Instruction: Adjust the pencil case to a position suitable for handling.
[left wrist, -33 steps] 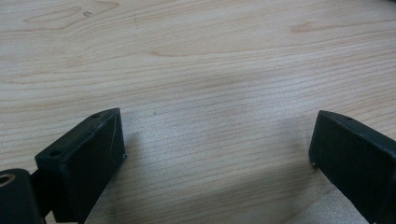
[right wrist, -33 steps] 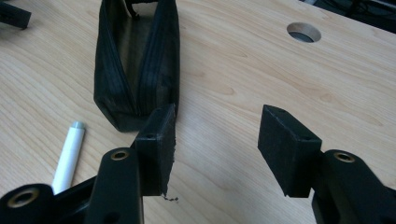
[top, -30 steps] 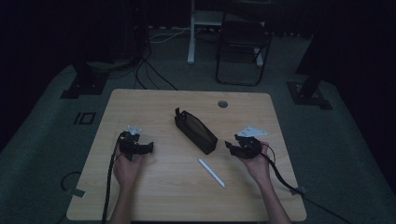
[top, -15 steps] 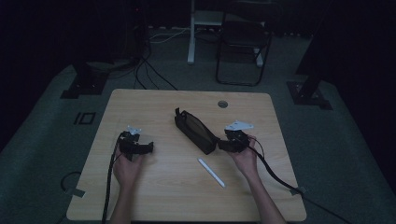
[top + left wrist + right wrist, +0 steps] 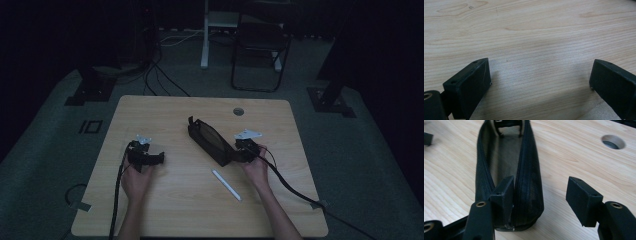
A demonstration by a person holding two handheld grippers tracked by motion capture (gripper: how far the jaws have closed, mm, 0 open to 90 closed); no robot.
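The right gripper (image 5: 539,192) is spread wide at the near end of the black pouch (image 5: 506,170), which lies unzipped near the middle of the table (image 5: 165,107). One jaw is dipped inside the opening and the other stands outside the pouch's right wall (so that wall sits between them, not yet pinched). The left gripper (image 5: 540,80) is also wide, holding nothing, low over bare wood at the left. A white pen (image 5: 226,184) lies near of the pouch. Since a second ago the right gripper has moved left to the pouch; the left has stayed put.
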